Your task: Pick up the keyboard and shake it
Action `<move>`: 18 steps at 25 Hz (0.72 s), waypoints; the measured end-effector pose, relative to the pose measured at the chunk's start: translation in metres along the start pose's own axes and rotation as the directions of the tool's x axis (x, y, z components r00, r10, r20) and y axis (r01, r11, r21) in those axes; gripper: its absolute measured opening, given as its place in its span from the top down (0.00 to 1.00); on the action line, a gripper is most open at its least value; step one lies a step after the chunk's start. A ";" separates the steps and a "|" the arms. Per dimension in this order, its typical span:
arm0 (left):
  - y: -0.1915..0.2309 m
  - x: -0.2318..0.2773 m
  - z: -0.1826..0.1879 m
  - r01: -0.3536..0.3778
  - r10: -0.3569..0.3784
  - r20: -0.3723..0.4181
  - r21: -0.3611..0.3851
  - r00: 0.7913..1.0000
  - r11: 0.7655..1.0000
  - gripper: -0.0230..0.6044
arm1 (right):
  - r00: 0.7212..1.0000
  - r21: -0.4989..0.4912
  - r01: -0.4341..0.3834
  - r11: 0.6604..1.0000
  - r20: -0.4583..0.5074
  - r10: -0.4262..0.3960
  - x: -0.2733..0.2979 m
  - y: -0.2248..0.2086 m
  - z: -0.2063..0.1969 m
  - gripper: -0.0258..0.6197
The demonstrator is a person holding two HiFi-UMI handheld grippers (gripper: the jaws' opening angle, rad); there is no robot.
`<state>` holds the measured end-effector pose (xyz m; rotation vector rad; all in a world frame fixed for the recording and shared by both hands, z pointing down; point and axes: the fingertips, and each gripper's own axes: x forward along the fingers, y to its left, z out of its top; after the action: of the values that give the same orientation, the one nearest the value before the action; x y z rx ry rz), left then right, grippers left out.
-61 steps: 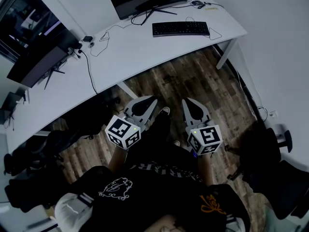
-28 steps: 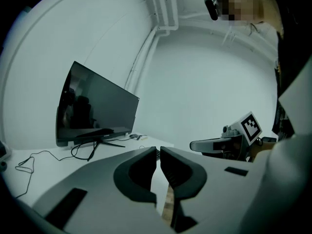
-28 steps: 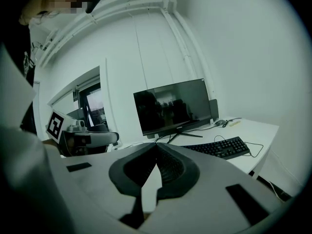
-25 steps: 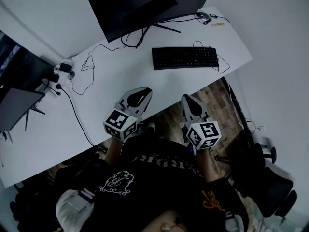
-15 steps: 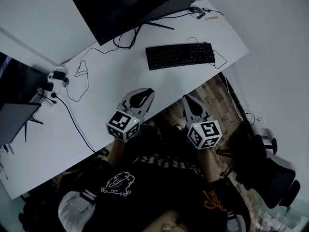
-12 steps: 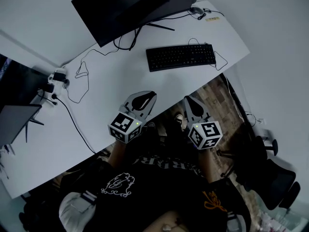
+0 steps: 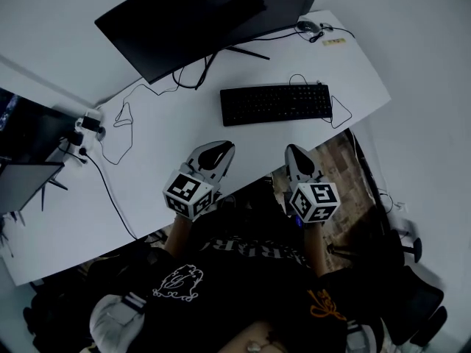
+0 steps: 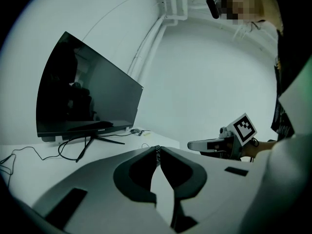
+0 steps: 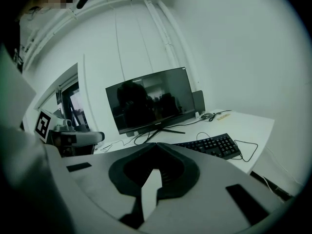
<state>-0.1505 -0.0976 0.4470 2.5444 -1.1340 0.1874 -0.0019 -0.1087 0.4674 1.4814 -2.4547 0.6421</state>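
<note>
A black keyboard (image 7: 276,103) lies flat on the white desk (image 7: 184,134), in front of the big monitor, its cable looping off its right end. It also shows in the right gripper view as the keyboard (image 9: 210,145), ahead and to the right. My left gripper (image 7: 223,148) is shut and empty, over the desk's near edge, short of the keyboard's left end. My right gripper (image 7: 294,151) is shut and empty too, just off the desk edge below the keyboard's right half. In the left gripper view the left gripper (image 8: 157,150) hides the keyboard.
A wide black monitor (image 7: 199,17) on a thin stand sits behind the keyboard. A mouse (image 7: 304,26) and a small label lie at the desk's far right corner. Cables and a plug cluster (image 7: 88,123) trail on the left. A second screen (image 7: 22,175) stands at far left. An office chair (image 7: 412,285) is lower right.
The desk and keyboard have come nearer in the head view as the person stepped forward. Both grippers now reach the desk's near edge, still shut.
</note>
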 end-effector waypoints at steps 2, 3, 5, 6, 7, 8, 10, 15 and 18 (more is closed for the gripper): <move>0.005 0.019 0.005 -0.031 0.031 0.002 0.001 1.000 1.000 0.90 | 1.000 -0.014 0.004 1.000 -0.006 -0.004 0.010 -0.026 0.009 0.94; 0.008 0.029 0.007 -0.045 0.045 0.000 0.001 0.999 0.999 0.90 | 1.000 -0.019 0.006 1.000 -0.008 -0.006 0.016 -0.040 0.013 0.94; 0.012 0.049 0.010 -0.072 0.072 -0.010 -0.002 0.997 0.997 0.90 | 1.000 -0.018 0.015 1.000 -0.012 -0.015 0.024 -0.068 0.019 0.94; 0.013 0.059 0.011 -0.085 0.085 -0.021 -0.002 0.996 0.996 0.90 | 1.000 -0.014 0.021 1.000 -0.014 -0.021 0.028 -0.082 0.022 0.94; 0.015 0.069 0.012 -0.098 0.098 -0.033 0.003 0.995 0.995 0.90 | 0.999 -0.011 0.026 1.000 -0.017 -0.026 0.032 -0.095 0.024 0.94; 0.017 0.077 0.014 -0.109 0.109 -0.044 0.013 0.993 0.994 0.90 | 0.999 -0.008 0.032 0.999 -0.022 -0.032 0.035 -0.107 0.025 0.94; 0.023 0.094 0.015 -0.128 0.129 -0.068 0.022 0.989 0.992 0.90 | 0.998 -0.006 0.044 0.999 -0.034 -0.044 0.043 -0.130 0.025 0.94; 0.048 0.123 -0.007 -0.183 0.177 -0.137 -0.031 0.975 0.983 0.89 | 0.995 0.002 0.076 0.997 -0.072 -0.075 0.059 -0.184 0.016 0.93; 0.062 0.133 -0.020 -0.206 0.196 -0.184 -0.040 0.963 0.978 0.87 | 0.991 0.011 0.087 0.996 -0.101 -0.085 0.068 -0.212 0.007 0.90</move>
<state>-0.1066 -0.2212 0.5165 2.3057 -1.3042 0.4184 0.1526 -0.2506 0.5426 1.5127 -2.3022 0.7017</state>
